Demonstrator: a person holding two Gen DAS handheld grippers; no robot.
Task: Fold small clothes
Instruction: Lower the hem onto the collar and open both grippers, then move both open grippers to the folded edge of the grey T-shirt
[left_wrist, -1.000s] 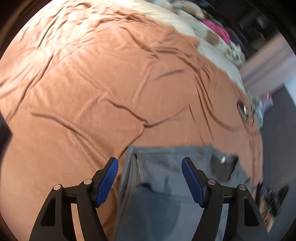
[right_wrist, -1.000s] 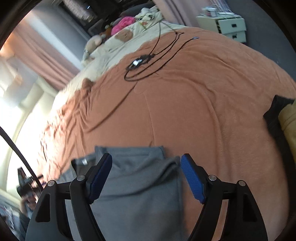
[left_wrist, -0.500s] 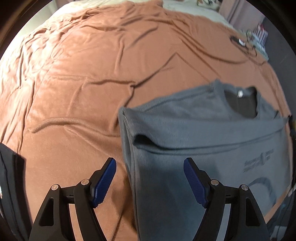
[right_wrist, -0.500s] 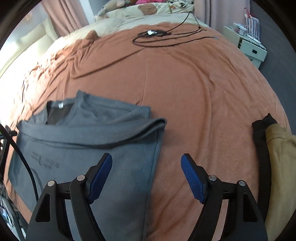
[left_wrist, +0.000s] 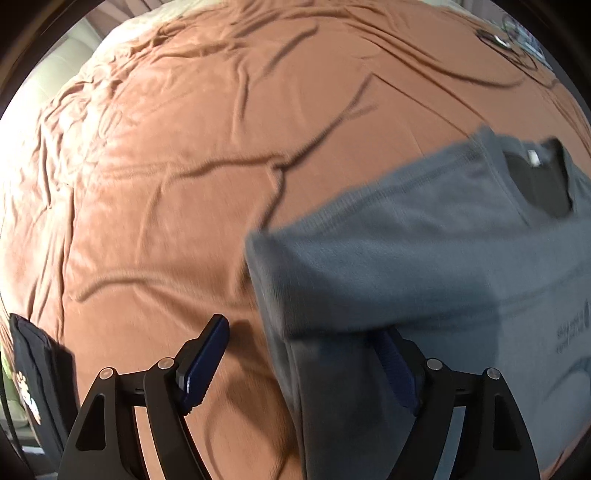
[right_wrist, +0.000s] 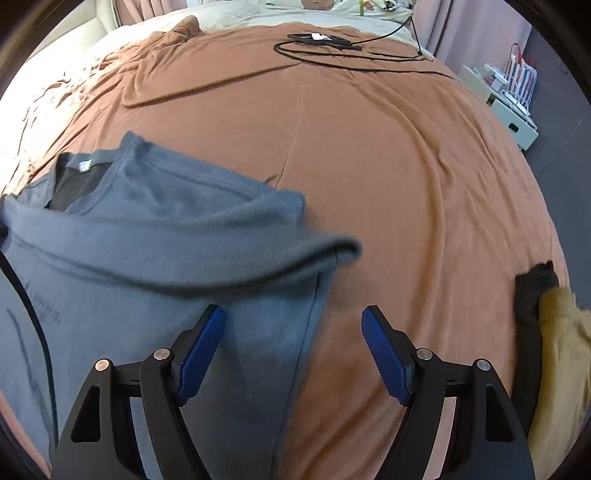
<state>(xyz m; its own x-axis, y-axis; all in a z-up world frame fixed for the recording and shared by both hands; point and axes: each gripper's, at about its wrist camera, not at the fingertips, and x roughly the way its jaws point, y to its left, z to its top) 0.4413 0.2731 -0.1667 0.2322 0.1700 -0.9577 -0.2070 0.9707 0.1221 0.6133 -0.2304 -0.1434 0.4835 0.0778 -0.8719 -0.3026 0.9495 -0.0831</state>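
Note:
A grey T-shirt (left_wrist: 424, 266) lies flat on the brown blanket (left_wrist: 184, 184), neck away from me, with its side parts folded in over the body. My left gripper (left_wrist: 303, 365) hangs over the shirt's left folded edge. Its jaws are opening, the cloth lies between them unpressed, and a fold hides the right fingertip (left_wrist: 393, 365). In the right wrist view the same T-shirt (right_wrist: 166, 240) fills the left half. My right gripper (right_wrist: 293, 350) stands open over the shirt's right edge, with its left pad above the cloth and its right pad above bare blanket (right_wrist: 406, 184).
A black cable (right_wrist: 332, 40) loops at the far end of the bed. Black cloth (right_wrist: 535, 291) and a mustard garment (right_wrist: 561, 332) lie at the right edge, a black bag (left_wrist: 37, 369) at the left edge. A white drawer unit (right_wrist: 509, 107) stands beyond the bed.
Both grippers have tipped down towards the shirt and come closer to it. The left one has rolled, and its jaws stand a little wider. The shirt's folded edges now sit between both pairs of jaws.

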